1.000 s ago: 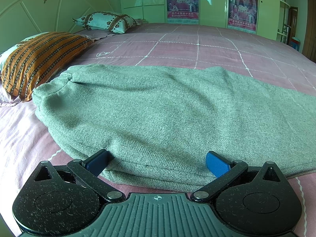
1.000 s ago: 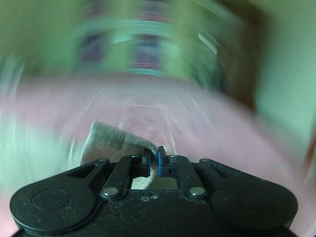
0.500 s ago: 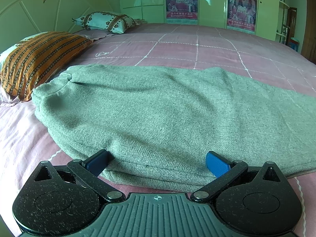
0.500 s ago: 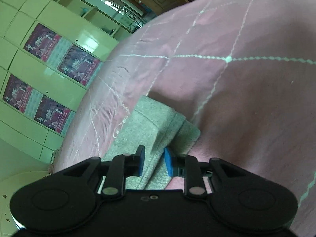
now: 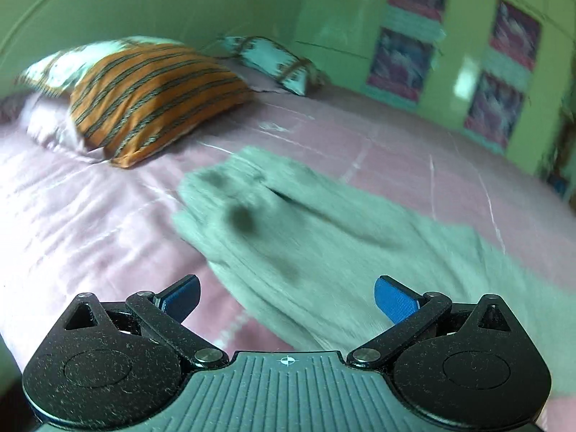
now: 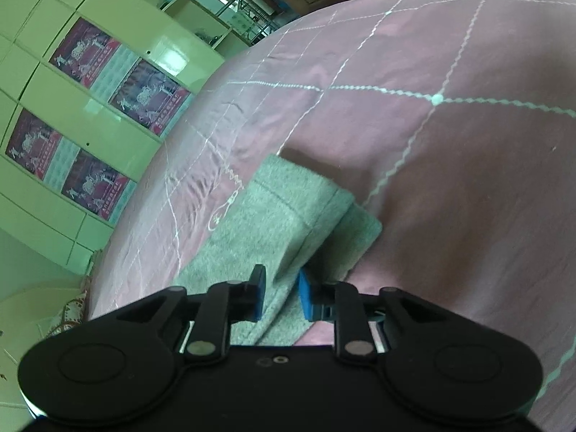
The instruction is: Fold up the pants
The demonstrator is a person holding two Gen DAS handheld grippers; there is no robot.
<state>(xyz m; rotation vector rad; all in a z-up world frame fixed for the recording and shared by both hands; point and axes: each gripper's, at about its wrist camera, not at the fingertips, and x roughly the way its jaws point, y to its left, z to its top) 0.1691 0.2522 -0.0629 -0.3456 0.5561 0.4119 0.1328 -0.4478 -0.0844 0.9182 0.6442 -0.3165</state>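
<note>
Two jaws: left gripper wide, closing slightly, above pants, right gripper narrow, straddling fold.

The grey-green woven fabric pants are spread flat across the pink quilted bed, legs laid one over the other. The waistband end is seen near the pillows; the two hemmed leg ends lie stacked, slightly offset.

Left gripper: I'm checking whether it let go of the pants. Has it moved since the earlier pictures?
Yes. The left gripper, jaws open and empty, has pulled back from the pants and swung toward the striped pillow, now more central in its view.
</note>
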